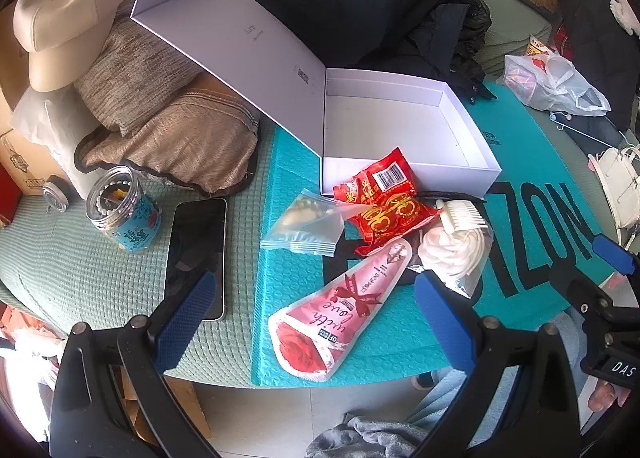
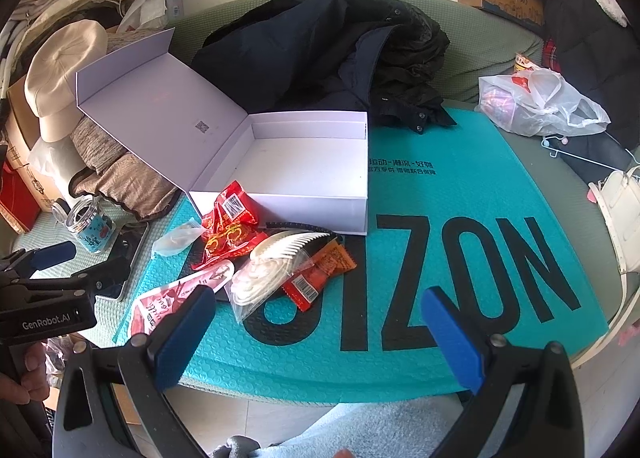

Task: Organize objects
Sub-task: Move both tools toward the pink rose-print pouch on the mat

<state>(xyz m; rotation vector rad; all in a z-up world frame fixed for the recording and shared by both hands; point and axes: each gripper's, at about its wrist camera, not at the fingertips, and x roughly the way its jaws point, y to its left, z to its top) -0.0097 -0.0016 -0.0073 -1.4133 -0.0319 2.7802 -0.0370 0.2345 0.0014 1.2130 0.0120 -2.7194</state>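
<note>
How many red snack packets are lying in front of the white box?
3. One leans on the white box front, one lies flat just below it, and one sits right of the comb. More may hide underneath.

A black hair band (image 2: 304,225) shows only as a thin arc at centre frame in the right wrist view, the rest hidden under the white comb (image 2: 288,244) and the red snack packet (image 2: 230,218). The small print and code square inside the white box lid (image 1: 256,34) are too small to read in the upper middle of the left wrist view. At the right edge there, the white handbag (image 1: 622,182) is cut off, and what the plastic bag (image 1: 556,82) holds is blurred.
</note>
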